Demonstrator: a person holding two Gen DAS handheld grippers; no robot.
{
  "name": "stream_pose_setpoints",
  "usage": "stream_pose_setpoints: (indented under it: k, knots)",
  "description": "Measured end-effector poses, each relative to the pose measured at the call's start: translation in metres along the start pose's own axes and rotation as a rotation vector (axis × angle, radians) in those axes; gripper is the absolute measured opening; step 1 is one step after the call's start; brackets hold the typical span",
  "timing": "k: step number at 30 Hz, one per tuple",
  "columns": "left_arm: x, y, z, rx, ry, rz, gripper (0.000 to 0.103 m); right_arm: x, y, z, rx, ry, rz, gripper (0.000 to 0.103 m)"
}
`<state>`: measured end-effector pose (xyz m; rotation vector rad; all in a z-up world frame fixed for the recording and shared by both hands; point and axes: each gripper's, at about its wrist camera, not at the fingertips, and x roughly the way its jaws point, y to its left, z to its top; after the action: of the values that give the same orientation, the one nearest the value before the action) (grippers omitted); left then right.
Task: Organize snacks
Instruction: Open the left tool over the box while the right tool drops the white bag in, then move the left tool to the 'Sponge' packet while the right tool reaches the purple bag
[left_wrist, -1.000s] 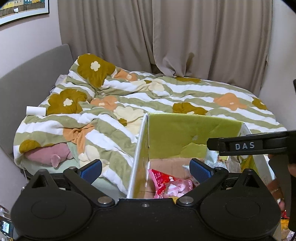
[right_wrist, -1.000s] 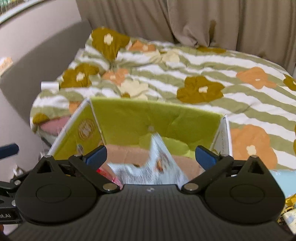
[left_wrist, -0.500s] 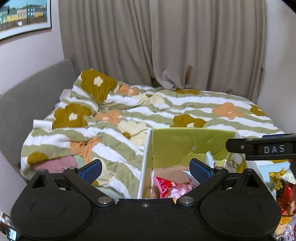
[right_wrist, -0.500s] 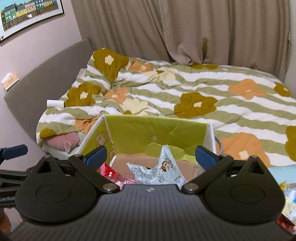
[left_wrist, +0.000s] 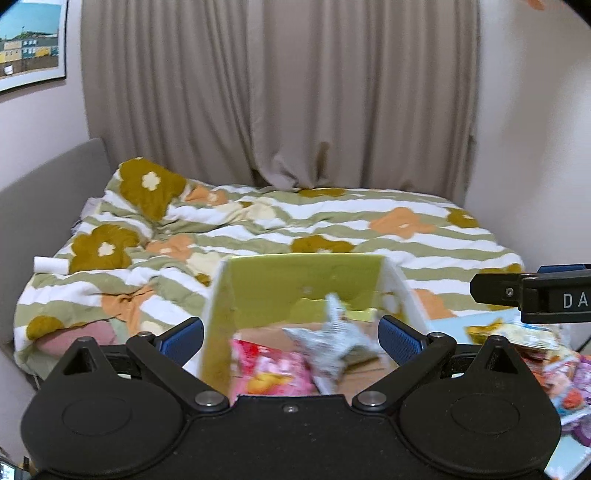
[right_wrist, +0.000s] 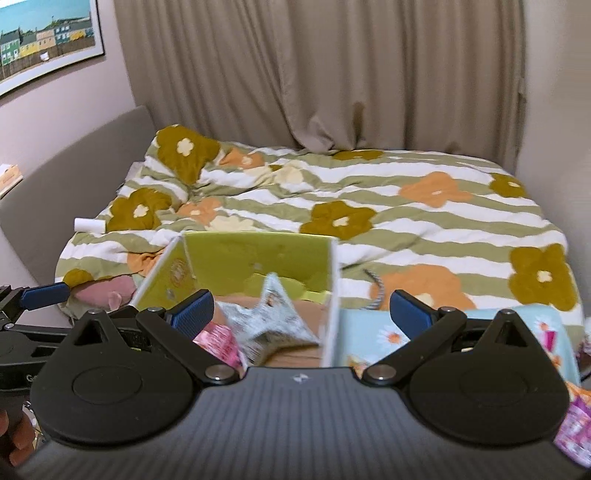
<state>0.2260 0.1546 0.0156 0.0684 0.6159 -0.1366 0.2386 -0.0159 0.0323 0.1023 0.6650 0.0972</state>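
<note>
An open cardboard box with yellow-green flaps (left_wrist: 303, 280) (right_wrist: 255, 258) stands at the bed's near edge. Inside lie a grey-white snack bag (left_wrist: 332, 339) (right_wrist: 269, 317) and a pink-red snack bag (left_wrist: 269, 373) (right_wrist: 218, 343). My left gripper (left_wrist: 291, 332) is open and empty, above the box's near side. My right gripper (right_wrist: 299, 310) is open and empty, over the box's right wall. More loose snack packets (left_wrist: 554, 376) (right_wrist: 572, 435) lie on a light blue surface (right_wrist: 369, 339) right of the box.
A bed with a green-striped flowered duvet (left_wrist: 295, 221) fills the room behind the box. A pink plush toy (left_wrist: 92, 332) lies at its near left corner, a white roll (left_wrist: 50, 264) beside the grey headboard (left_wrist: 44, 192). Curtains (left_wrist: 280, 92) hang behind.
Both grippers have drawn back and up from the box, so more of the room shows. The grey-white bag, near the right gripper before, now lies in the box.
</note>
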Motion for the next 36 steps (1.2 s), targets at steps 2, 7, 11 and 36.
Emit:
stream_pose_setpoints:
  k: [2, 7, 11, 36]
  knots:
    - [-0.009, -0.02, -0.005, 0.01, -0.009, -0.009, 0.102, -0.016, -0.018, -0.008, 0.008, -0.008, -0.011, 0.103]
    - [-0.025, -0.075, -0.021, 0.03, 0.013, -0.036, 0.102, -0.052, -0.067, -0.03, 0.025, -0.013, -0.029, 0.103]
    - [-0.035, -0.123, -0.037, 0.035, 0.045, -0.054, 0.102, -0.081, -0.113, -0.05, 0.04, -0.005, -0.043, 0.103]
    - [0.019, -0.305, -0.14, 0.613, 0.202, -0.218, 0.101, -0.095, -0.297, -0.173, 0.22, 0.187, -0.191, 0.103]
